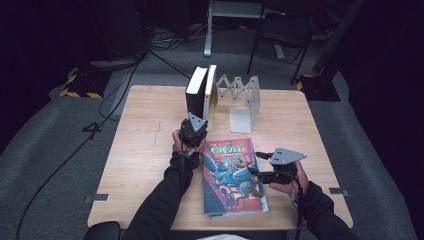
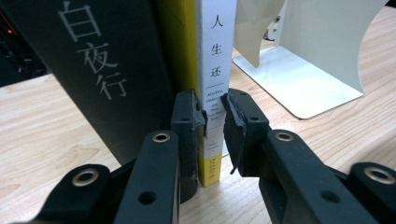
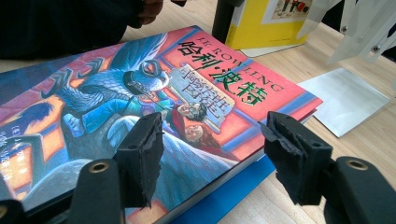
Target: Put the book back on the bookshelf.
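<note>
The thin white-spined book with a yellow cover (image 2: pixel 212 88) stands upright near the far middle of the light wooden desk (image 1: pixel 145 130), pressed against the right side of a thicker black book with pale characters on its spine (image 2: pixel 107 70). Taking that black book as the landmark: the left tongs (image 1: pixel 194 124) sit just in front of it in the high view, held by the left hand (image 1: pixel 182 142). The left gripper view shows what the high view cannot: the two black jaws are drawn narrow on either side of the white spine low down, the left pad touching it, the right pad at its edge, so the tongs hold the thin book.

To the right of the black book stands a white metal bookend with a zigzag folding back (image 1: pixel 244 100), its flat foot (image 2: pixel 299 84) lying on the desk just beside the thin book, with a small gap between them.

In front and to the right of the black book lies a large colourful paperback with a red title band and a winged creature on the cover (image 1: pixel 232 175), flat, its near edge close to the desk's near edge. The right gripper view shows a blue layer (image 3: pixel 233 196) under it. The right tongs (image 1: pixel 256 166) are at its right edge, jaws spread wide and holding nothing, one over the cover and one off the side.

The desk's left half is bare wood.
</note>
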Available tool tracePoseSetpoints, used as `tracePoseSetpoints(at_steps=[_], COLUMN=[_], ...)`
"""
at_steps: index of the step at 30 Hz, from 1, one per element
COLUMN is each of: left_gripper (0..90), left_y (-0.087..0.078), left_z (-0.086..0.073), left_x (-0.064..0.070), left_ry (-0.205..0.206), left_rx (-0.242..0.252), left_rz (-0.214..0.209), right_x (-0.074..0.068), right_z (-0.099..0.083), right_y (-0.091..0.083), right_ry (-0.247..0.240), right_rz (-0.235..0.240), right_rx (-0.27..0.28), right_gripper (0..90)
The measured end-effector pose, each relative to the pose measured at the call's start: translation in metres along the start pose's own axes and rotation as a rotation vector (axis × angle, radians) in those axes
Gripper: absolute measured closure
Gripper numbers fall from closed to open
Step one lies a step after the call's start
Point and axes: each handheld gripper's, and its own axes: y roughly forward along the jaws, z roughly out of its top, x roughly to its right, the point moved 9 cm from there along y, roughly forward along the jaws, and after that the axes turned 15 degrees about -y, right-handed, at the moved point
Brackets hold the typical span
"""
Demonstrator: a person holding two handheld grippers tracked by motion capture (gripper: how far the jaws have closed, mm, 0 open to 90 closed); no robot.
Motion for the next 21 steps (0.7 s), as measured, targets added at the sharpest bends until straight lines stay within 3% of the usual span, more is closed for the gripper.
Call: tracePoseSetpoints(at_steps=[4, 9, 12, 16, 18, 21], left_gripper=[74.3, 74.4, 78.5, 77.0, 77.2, 76.3], left_y=[0.002, -0.002, -0.006, -0.011, -0.017, -0.022], left_z=[0.001, 0.000, -0.001, -0.002, -0.005, -0.007], left_x=[0.001, -0.001, -0.001, 0.002, 0.005, 0.006], left_ry=[-0.005, -0.012, 0.015, 0.037, 0.073, 0.081], left_rx=[-0.007, -0.017, -0.023, -0.035, -0.048, -0.055], left_rz=[0.007, -0.021, -0.040, -0.071, -0.087, -0.107], right_x=[0.000, 0.001, 0.002, 0.002, 0.001, 0.001], right_z=[0.000, -0.003, -0.003, -0.002, -0.002, -0.002], right_y=[-0.001, -0.003, -0.004, -0.005, -0.005, -0.006], right_ry=[-0.001, 0.005, 0.007, 0.007, 0.002, 0.002], right_rz=[-0.002, -0.006, -0.009, -0.011, -0.009, -0.009], right_rx=[-0.003, -0.008, -0.005, -0.007, -0.010, -0.009], right_gripper=[38.0, 37.9, 37.9, 37.9, 37.9, 37.9])
